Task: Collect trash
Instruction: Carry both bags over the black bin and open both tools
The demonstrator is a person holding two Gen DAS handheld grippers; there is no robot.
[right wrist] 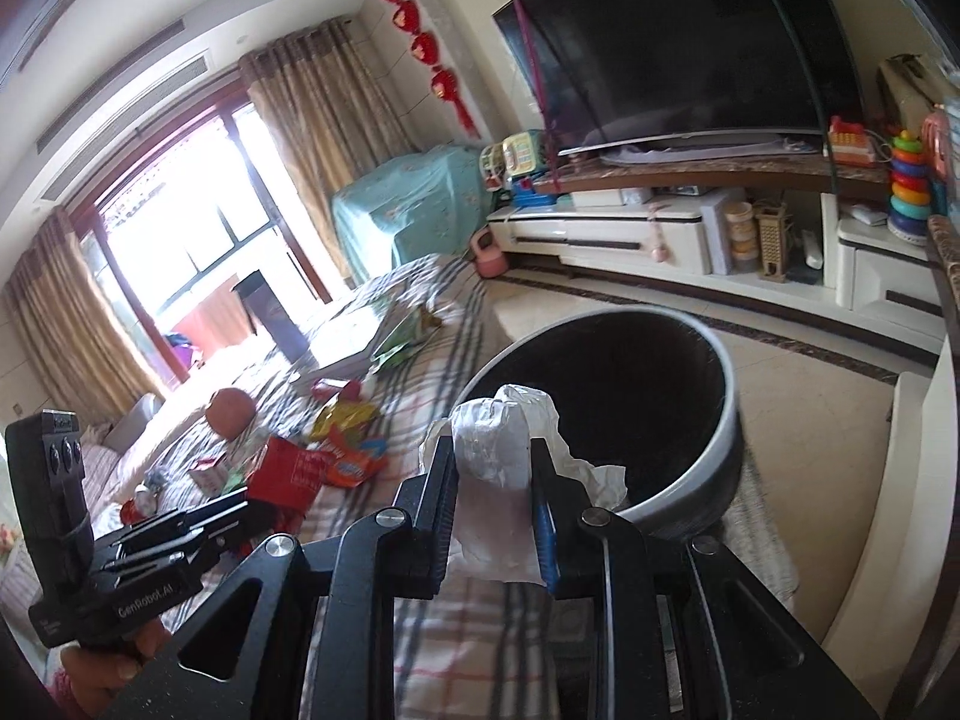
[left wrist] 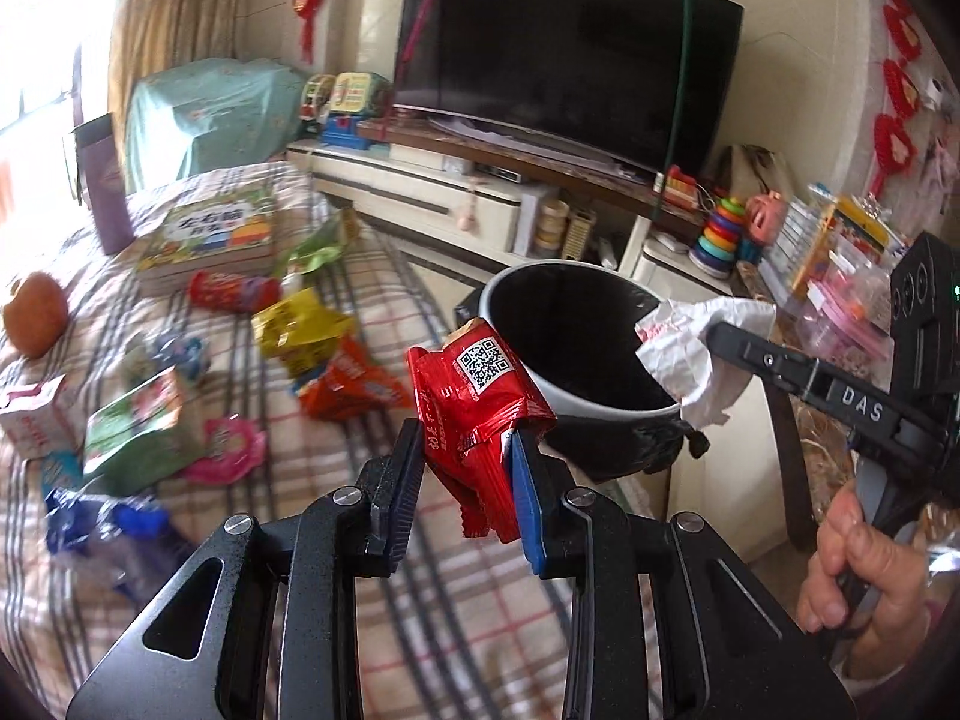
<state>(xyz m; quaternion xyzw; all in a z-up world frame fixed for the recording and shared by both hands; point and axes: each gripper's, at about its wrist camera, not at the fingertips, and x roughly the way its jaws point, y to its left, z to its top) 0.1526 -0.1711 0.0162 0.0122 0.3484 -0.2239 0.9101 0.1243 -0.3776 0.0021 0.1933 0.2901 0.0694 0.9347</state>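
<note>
Both clamped, left gripper (left wrist: pixel 465 468) on red wrapper (left wrist: pixel 480 396), right gripper (right wrist: pixel 492 510) on crumpled tissue (right wrist: pixel 504 450); early release risks missing bin (left wrist: pixel 606 405) just ahead.

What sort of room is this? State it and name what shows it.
Most likely a home living room that doubles as a play area: a large television on a low media cabinet, curtains at a big window, and a stacking-ring toy beside the cabinet.

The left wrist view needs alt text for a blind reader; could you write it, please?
The left gripper holds a red wrapper near a black bin, where the right gripper holds white paper. More wrappers litter the plaid cloth.
</note>
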